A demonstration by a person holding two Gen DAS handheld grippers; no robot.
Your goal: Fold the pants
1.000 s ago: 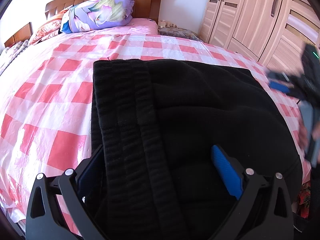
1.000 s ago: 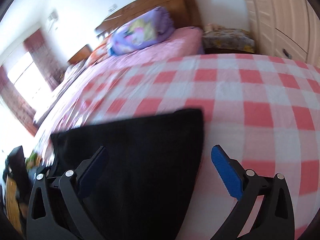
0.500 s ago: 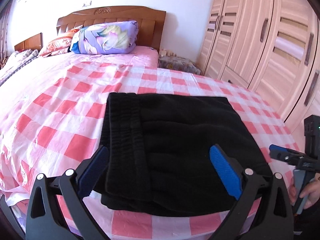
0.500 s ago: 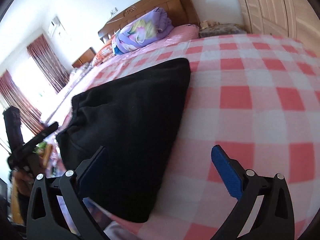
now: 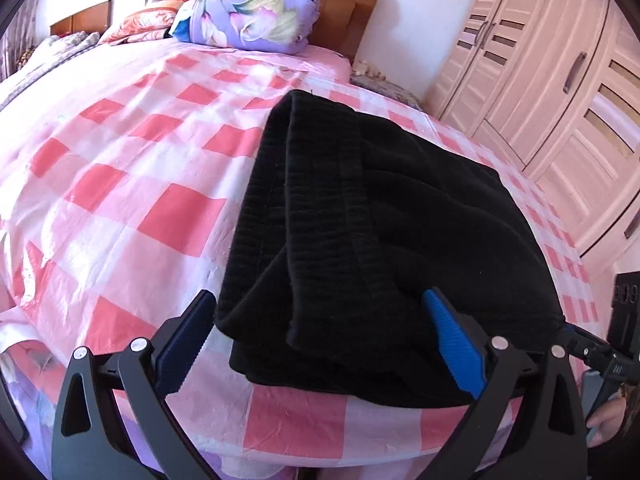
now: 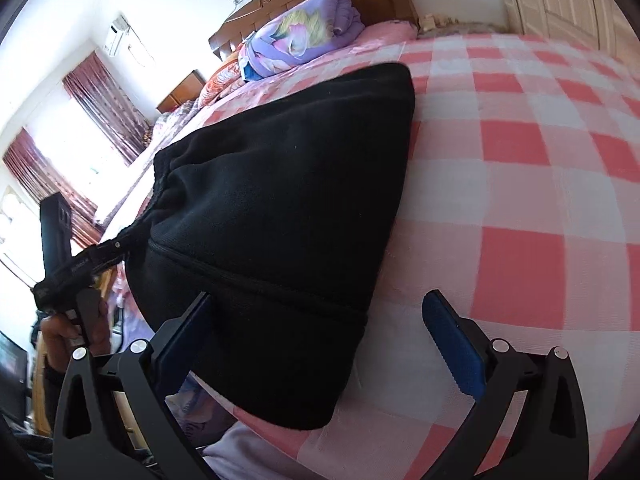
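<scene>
We are looking along the left gripper (image 5: pixel 318 340), its blue pads spread wide and gripping nothing. The folded black pants (image 5: pixel 384 240) are lying straight ahead of it on the checked bed sheet (image 5: pixel 132 184), close to the near edge of the bed. The near left corner of the bundle, where the ribbed waistband (image 5: pixel 276 184) is sitting, is filling the gap between the open fingers, though we cannot tell whether either pad is touching cloth. The waistband is running away from us toward the purple pillow (image 5: pixel 248 20), so the bundle's long axis is lying roughly along our line of sight here.

Moving right, the right gripper (image 6: pixel 318 340) is also standing wide open and empty. From its view the pants (image 6: pixel 288 208) are lying ahead and to the left, with the near right corner of the bundle overlapping the left finger (image 6: pixel 184 336) and bare sheet under the right one. Both grippers are near the front edge of the bundle, one at each corner; the left one is the more squarely lined up on it. We are judging that any further move turns on those two near corners.

Compared with half a second ago, both cameras are sitting lower and closer, so the pants are filling more of each view, and the bundle itself is appearing unchanged in shape.
</scene>
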